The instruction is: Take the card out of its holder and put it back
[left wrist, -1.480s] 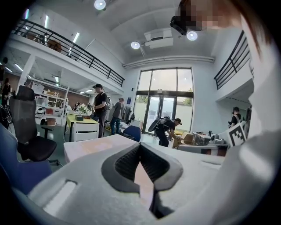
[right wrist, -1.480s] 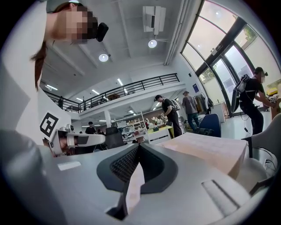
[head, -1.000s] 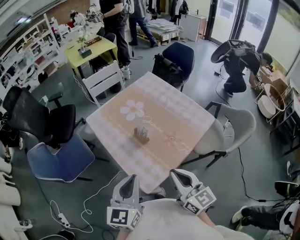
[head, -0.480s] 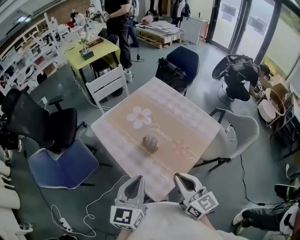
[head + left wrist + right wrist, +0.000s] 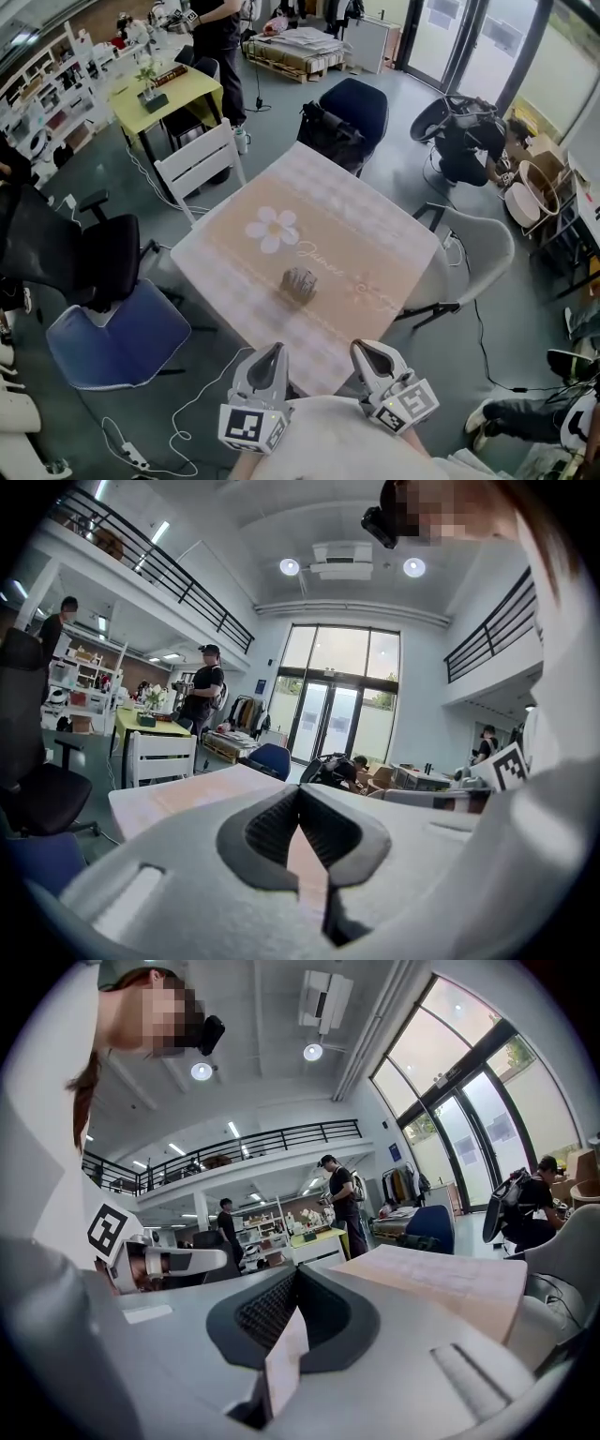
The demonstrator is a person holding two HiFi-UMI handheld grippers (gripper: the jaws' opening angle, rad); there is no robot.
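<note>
Square worktop (image 5: pixel 375 234) covered by a beige and pale pink checked cloth with a white flower print (image 5: pixel 272 228) left of centre.

Task item: a small grey-brown card holder (image 5: pixel 298 283) stands upright on the cloth, just below and right of the flower print, roughly mid-worktop. It is too small in the head view to tell whether a card sits in it.

Left gripper (image 5: pixel 267 354), pale grey with black-lined jaws, is held over the near edge of the worktop, pointing towards the holder and well apart from it. In its own view the jaws are pressed together at the tips, with nothing pinched; the cloth shows through the gap behind the tips.

Right gripper (image 5: pixel 368 352), same build, is held beside the left one at the near edge, also well apart from the holder. Its jaws meet at the tips. A pale strip shows in the gap behind them; whether this is cloth or something else cannot be told.

Surroundings: a blue-seated office chair (image 5: pixel 117 333) at the left side of the worktop, a white slatted chair (image 5: pixel 199 161) at the far-left corner, a pale grey shell chair (image 5: pixel 473 248) at the right side, and a dark blue chair (image 5: pixel 356 105) at the far side. A yellow-green table (image 5: pixel 169 94) stands further back.
</note>
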